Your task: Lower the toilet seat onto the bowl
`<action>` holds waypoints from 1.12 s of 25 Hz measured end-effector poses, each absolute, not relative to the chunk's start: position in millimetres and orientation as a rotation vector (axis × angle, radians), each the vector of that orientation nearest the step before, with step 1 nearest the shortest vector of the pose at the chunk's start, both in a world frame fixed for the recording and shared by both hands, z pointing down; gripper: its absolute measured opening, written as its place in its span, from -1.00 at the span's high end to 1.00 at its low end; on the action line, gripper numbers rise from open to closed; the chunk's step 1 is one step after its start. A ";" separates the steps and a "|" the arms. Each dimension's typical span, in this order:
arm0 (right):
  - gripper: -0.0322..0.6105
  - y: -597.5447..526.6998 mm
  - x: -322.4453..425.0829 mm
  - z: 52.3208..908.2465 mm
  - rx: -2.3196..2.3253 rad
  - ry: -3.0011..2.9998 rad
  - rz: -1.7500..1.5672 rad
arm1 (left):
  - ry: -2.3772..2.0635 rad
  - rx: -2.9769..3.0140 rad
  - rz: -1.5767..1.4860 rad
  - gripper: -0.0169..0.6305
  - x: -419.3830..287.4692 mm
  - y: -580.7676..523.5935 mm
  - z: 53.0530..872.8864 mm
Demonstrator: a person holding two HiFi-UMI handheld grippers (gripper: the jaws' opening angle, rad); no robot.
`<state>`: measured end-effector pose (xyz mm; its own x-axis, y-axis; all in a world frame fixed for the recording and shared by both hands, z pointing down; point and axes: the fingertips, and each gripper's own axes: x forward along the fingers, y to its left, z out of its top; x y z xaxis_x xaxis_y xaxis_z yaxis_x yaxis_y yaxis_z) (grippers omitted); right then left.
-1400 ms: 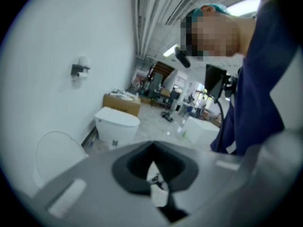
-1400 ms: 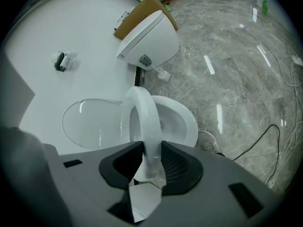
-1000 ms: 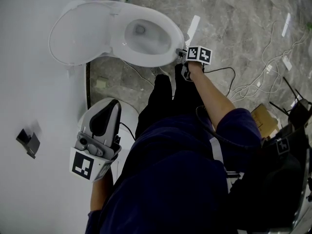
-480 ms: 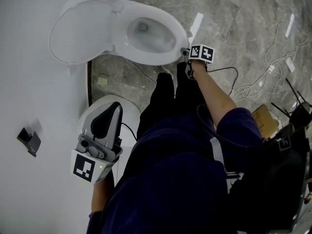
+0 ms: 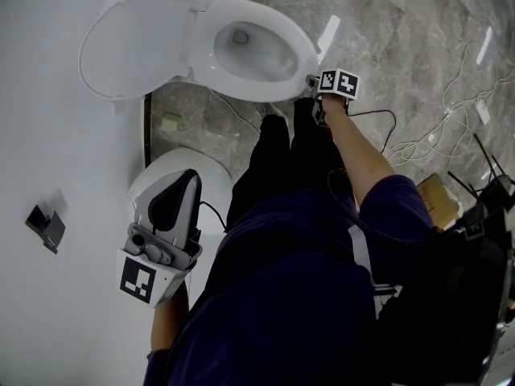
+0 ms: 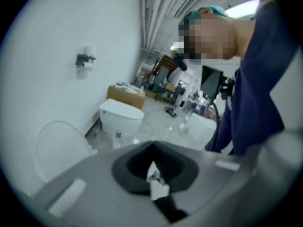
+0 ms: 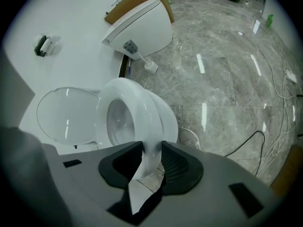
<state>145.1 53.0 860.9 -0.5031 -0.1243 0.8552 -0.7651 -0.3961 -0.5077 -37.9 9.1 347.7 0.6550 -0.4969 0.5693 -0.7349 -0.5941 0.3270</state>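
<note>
Against the white wall, the toilet seat (image 5: 241, 93) lies low over the bowl (image 7: 166, 119). Its long axis runs from the hinge beside the raised lid (image 5: 133, 43) out to the front edge, which points towards the person's feet. The right gripper (image 7: 151, 148) pinches that front edge between its jaws. The left gripper (image 5: 165, 232), well apart, hangs with its jaws pressed together, empty.
</note>
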 end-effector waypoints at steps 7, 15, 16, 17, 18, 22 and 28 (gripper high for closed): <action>0.54 54.1 146.9 877.6 1.217 -1.337 1.920 | -0.991 2.301 0.586 0.94 -45.6 4.9 352.7; 0.56 53.4 147.2 888.8 1.191 -1.299 1.878 | -1.021 2.272 0.593 0.94 -51.4 0.6 356.7; 0.56 53.4 147.8 890.3 1.185 -1.294 1.873 | -1.024 2.270 0.593 0.94 -51.5 -0.5 356.9; 0.57 53.2 148.6 891.8 1.181 -1.290 1.867 | -1.027 2.268 0.594 0.94 -51.6 -1.3 357.2; 0.57 52.9 149.3 893.2 1.177 -1.286 1.861 | -1.030 2.265 0.596 0.94 -51.9 -2.0 357.6; 0.58 52.2 148.6 898.3 1.162 -1.272 1.836 | -1.033 2.252 0.605 0.94 -54.5 -3.7 359.7; 0.60 51.6 150.7 906.1 1.137 -1.256 1.787 | -1.019 2.255 0.603 0.94 -52.3 -8.2 362.8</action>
